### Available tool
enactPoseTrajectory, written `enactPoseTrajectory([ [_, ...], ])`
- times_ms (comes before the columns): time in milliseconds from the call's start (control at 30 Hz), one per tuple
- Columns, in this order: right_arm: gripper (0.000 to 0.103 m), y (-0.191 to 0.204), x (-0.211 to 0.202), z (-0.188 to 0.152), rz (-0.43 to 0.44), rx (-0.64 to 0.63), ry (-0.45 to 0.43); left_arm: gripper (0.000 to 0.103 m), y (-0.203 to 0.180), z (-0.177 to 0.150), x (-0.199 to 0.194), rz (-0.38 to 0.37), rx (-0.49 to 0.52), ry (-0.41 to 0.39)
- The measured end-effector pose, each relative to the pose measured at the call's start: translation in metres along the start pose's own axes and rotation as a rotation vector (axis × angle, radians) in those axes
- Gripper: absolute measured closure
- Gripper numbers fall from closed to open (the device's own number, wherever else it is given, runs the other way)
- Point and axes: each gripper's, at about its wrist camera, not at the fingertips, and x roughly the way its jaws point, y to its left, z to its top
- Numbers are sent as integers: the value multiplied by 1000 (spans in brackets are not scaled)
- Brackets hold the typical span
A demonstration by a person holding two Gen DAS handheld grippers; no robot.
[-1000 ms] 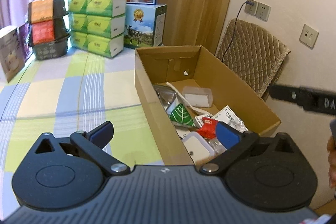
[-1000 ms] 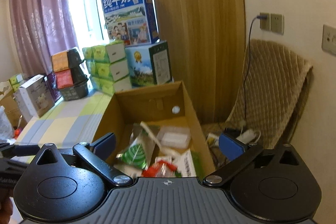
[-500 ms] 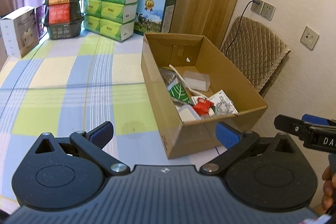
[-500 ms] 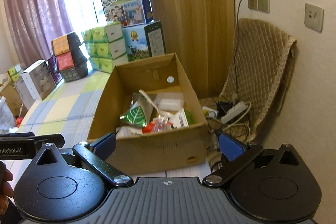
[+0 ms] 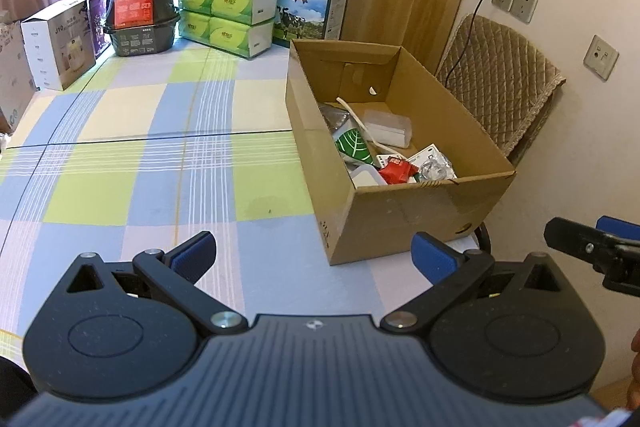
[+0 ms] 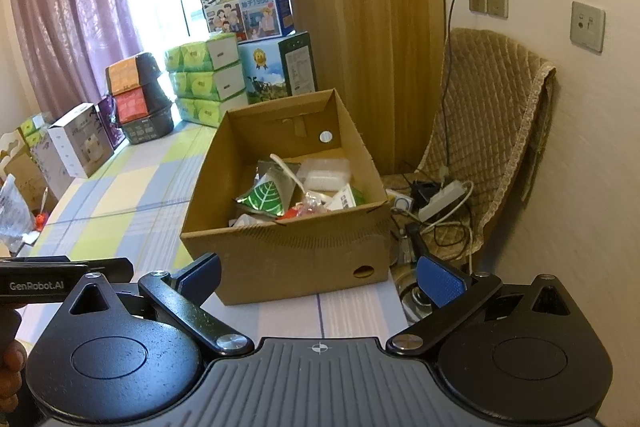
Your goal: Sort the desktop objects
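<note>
- With both the left gripper (image 5: 314, 255) and right gripper (image 6: 318, 277) spread wide and empty, we judge the sorting nearly done.
- We see the small items piled inside the cardboard box (image 5: 400, 223) at the tablecloth's (image 5: 160, 163) right edge.
- Next, we'd scan for strays.
</note>
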Motion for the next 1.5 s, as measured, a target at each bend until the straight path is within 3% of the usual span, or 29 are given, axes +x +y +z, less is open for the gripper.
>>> enactPoseTrajectory([
  [1100,2,3,9,4,60,-16,7,1,-5,4,-1,46,21,10],
  [1500,2,-13,2,4,37,14,-3,1,-22,3,2,32,38,14],
])
